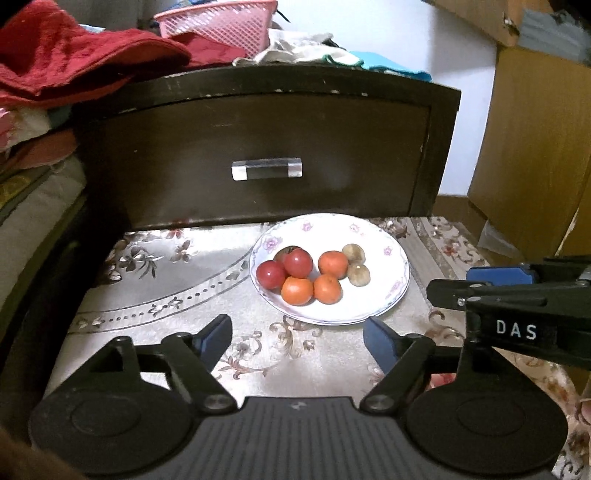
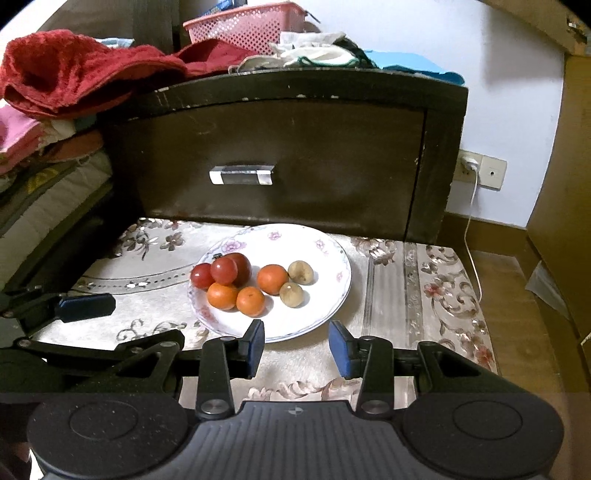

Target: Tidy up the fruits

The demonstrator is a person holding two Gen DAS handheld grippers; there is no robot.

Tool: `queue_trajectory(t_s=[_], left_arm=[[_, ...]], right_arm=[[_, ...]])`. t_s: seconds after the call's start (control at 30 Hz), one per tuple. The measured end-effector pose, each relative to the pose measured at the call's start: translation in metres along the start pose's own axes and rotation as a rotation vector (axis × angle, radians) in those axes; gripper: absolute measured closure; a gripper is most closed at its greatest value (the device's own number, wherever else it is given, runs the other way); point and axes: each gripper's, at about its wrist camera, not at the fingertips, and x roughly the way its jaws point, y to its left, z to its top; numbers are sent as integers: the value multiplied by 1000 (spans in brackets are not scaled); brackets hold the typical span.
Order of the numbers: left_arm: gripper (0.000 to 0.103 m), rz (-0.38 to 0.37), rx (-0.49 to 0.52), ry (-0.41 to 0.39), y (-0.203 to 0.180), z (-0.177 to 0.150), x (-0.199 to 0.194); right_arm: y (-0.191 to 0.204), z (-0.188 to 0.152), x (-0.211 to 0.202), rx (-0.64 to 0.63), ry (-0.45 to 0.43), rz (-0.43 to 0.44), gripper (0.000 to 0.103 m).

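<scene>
A white floral plate (image 1: 373,236) (image 2: 325,258) sits on the patterned table. It holds red fruits (image 1: 298,263) (image 2: 224,270) at the left, three small oranges (image 1: 297,291) (image 2: 250,301) in the middle and two brown round fruits (image 1: 359,274) (image 2: 291,294) at the right. My left gripper (image 1: 297,338) is open and empty, just in front of the plate's near rim. My right gripper (image 2: 296,345) is open and empty at the plate's near edge. Each gripper shows at the side of the other's view, the right one (image 1: 495,275) and the left one (image 2: 86,306).
A dark wooden drawer front (image 1: 258,147) (image 2: 280,158) with a clear handle (image 1: 266,169) stands right behind the plate. Red cloth (image 1: 74,55) and a pink basket (image 1: 218,22) lie on top. A wooden cabinet (image 1: 535,147) stands right; a wall socket with cable (image 2: 472,166) shows.
</scene>
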Motion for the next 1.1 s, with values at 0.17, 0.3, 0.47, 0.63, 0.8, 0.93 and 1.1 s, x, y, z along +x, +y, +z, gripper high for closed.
queue_trajectory(t_s=[0.17, 0.3, 0.47, 0.63, 0.8, 0.93, 1.1], left_arm=[[15, -13, -25, -12, 2, -6, -10], [13, -26, -47, -21, 2, -10, -15], [8, -21, -58, -16, 3, -13, -16], [7, -10, -62, -19, 4, -15, -19], [7, 11, -49, -72, 2, -18, -25], [5, 20, -56, -89, 3, -18, -27], [1, 42, -51, -127, 1, -16, -37]], right_arm=[[0, -3, -15, 9, -23, 6, 66], [1, -6, -21, 6, -30, 4, 66], [2, -9, -23, 3, -26, -1, 66], [3, -11, -25, 0, -28, -4, 66], [3, -10, -27, 2, -35, 6, 66], [4, -11, -29, 2, -40, 9, 66], [4, -11, -29, -4, -41, 12, 66]])
